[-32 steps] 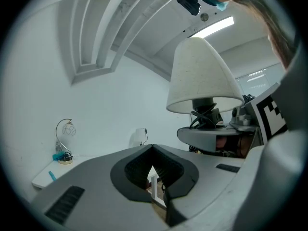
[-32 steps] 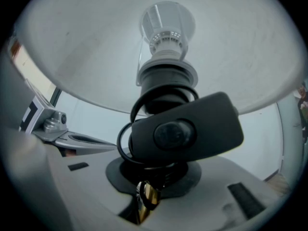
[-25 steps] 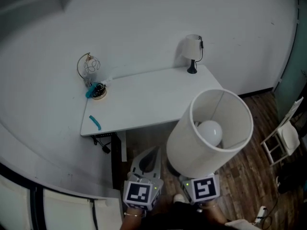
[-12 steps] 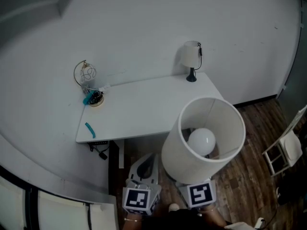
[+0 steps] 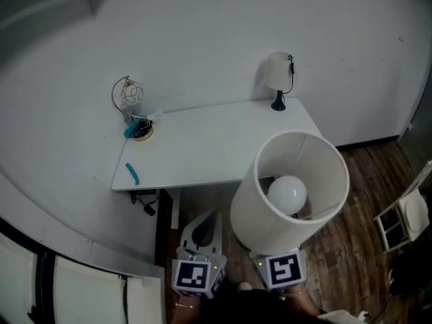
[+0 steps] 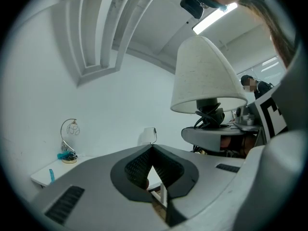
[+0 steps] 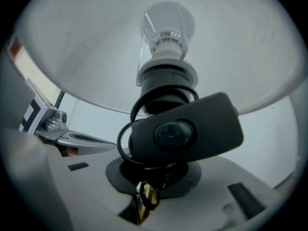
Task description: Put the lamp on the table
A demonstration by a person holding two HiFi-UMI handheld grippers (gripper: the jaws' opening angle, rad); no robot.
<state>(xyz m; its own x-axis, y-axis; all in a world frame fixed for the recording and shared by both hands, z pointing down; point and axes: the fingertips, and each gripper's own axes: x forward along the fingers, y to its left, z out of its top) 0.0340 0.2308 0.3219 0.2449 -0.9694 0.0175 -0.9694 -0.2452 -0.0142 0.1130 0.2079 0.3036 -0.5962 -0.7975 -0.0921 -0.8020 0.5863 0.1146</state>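
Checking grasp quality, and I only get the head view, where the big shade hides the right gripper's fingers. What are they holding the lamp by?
Observer: The right gripper has its fingers closed on the brass stem of the lamp, below the socket.
Reviewer: Where's the cord?
Observer: The black cord is looped round the stem, with its inline switch sitting just above the fingers.
Reviewer: And the left gripper?
Observer: The left gripper is empty, with its fingers together at the tips.

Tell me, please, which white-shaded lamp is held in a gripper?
The large lamp, clamped below its shade in the right gripper; the small lamp stands free on the table's far corner.
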